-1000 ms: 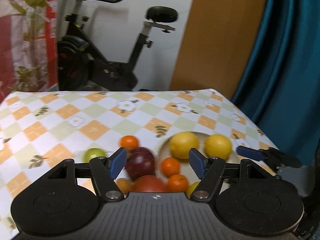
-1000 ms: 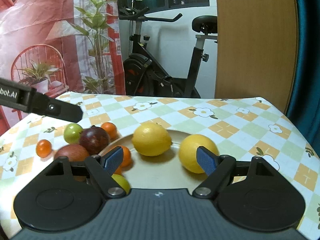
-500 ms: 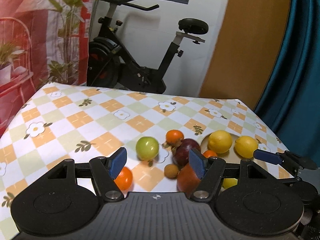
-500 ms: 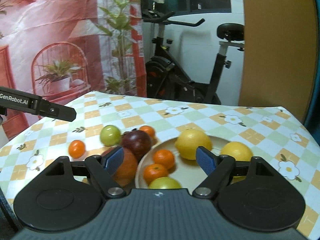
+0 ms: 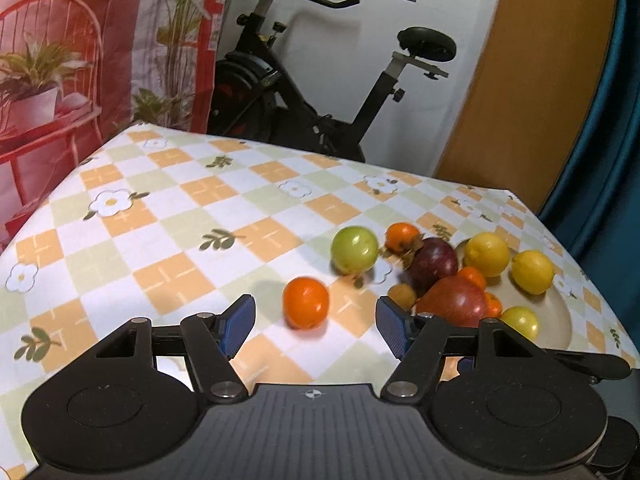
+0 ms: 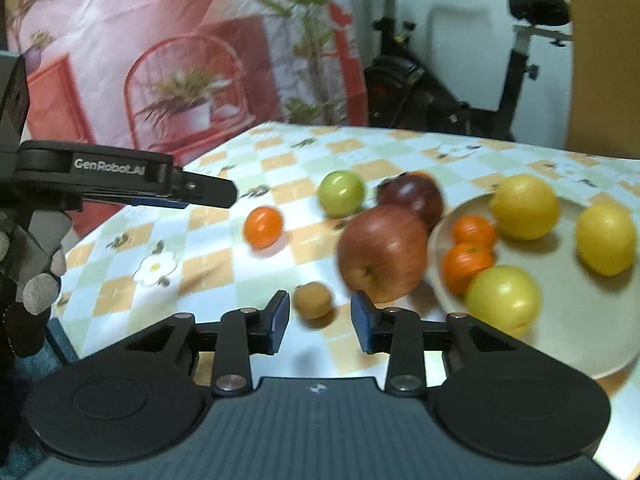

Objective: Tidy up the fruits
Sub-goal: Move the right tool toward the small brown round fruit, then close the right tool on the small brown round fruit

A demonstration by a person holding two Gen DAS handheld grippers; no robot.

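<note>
Checked cloth covered the worktop [image 5: 168,216], with an exercise bike [image 5: 320,92] at upper centre. At right sat the plate [image 6: 560,344], carrying lemons, small oranges and a green fruit. Loose beside it lay the apple [image 6: 382,254], a plum [image 6: 412,196], a green fruit [image 6: 341,193] and an orange [image 5: 306,302]. The left tongs [image 5: 312,326] stood wide, empty, just short of the orange. The right tongs [image 6: 318,320] were closing, narrow, with the small brown fruit [image 6: 313,300] between them, untouched. Judged best: centre on it, since the apple crowded the right pad.

The right gripper [image 6: 316,320] has narrowed; its jaws are closing, the small brown fruit [image 6: 313,300] just beyond them. Both views have swung left, shifting the plate [image 6: 568,320] to frame right.
</note>
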